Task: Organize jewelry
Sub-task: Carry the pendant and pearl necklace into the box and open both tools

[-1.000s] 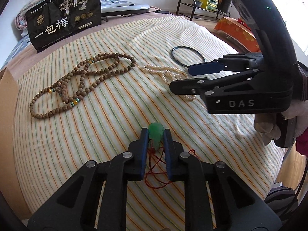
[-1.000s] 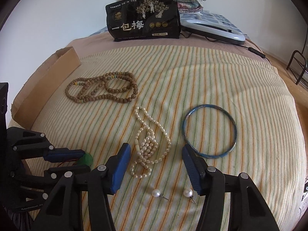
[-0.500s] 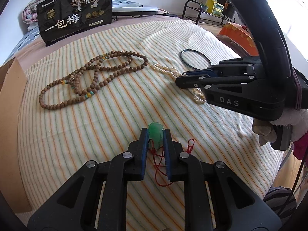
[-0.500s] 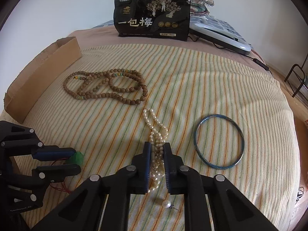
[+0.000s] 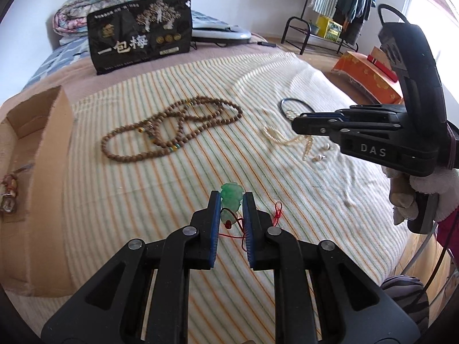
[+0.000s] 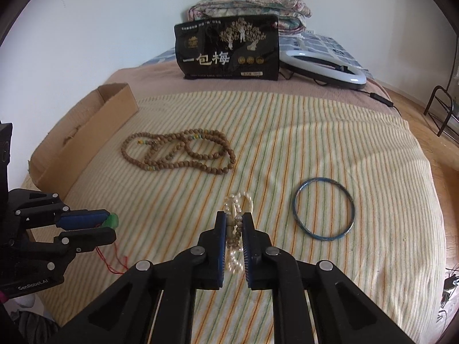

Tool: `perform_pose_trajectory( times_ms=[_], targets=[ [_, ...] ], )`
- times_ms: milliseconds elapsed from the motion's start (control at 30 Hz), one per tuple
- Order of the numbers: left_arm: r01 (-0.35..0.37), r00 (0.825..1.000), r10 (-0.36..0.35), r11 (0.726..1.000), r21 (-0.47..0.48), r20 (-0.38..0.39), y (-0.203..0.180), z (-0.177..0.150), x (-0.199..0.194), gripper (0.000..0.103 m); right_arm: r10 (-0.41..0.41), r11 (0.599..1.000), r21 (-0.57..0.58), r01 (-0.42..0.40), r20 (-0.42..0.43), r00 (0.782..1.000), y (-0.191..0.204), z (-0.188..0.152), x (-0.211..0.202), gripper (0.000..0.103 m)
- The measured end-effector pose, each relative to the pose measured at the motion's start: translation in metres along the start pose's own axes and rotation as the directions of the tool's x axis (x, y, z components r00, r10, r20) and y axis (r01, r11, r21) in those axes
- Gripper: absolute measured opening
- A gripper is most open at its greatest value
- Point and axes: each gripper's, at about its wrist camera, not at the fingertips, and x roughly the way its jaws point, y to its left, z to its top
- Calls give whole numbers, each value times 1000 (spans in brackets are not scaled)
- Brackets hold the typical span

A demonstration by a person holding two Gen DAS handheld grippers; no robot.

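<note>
— What's the left gripper (image 5: 231,200) got?

— A small carved green jade pendant (image 5: 231,197) on a thin red cord (image 5: 275,215). Its blue-padded jaws are pinched tight on the stone, and the cord trails down onto the striped yellow bedspread (image 5: 200,91).

— And the right gripper (image 6: 233,223)?

— Closed around a bunched white pearl necklace (image 6: 238,200), with beads showing above and below the pads. From the left wrist view, loose loops of it hang under the fingers, with two small pearl stud earrings (image 5: 321,154) on the cloth just beside them.

— What else is lying about?

— A long string of brown wooden beads (image 6: 178,154) coiled in loops toward the middle of the spread, and a thin blue round bangle (image 6: 324,209) lying flat to the right of the pearls, apart from them. A shallow brown cardboard box (image 6: 86,140) sits along the left edge of the bed.

— Behind all that?

— A black printed pouch with white Chinese lettering (image 6: 226,48) standing upright, a white ring light (image 6: 324,68) next to it, folded floral quilts (image 6: 249,5) at the wall.
</note>
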Motion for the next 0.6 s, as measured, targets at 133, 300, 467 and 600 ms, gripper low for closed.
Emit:
perform_pose_trajectory(
  times_ms=[133, 300, 467, 600],
  targets=[
    [-5, 1000, 5, 1000, -13, 26, 3, 2, -14, 14, 0, 1000, 1, 0, 29, 1000, 4, 5, -18, 8],
    [-10, 998, 11, 1000, -25, 59, 8, 5, -34, 14, 4, 1000, 3, -4, 68, 998, 9, 12, -43, 8],
    [-19, 996, 23, 999, -40, 89, 15, 6, -55, 14, 0, 1000, -11, 1, 104, 995, 17, 19, -64, 5],
    [-30, 993, 35, 998, -46, 110, 20, 5, -70, 14, 2, 1000, -20, 0, 121, 993, 26, 25, -75, 5]
  ],
)
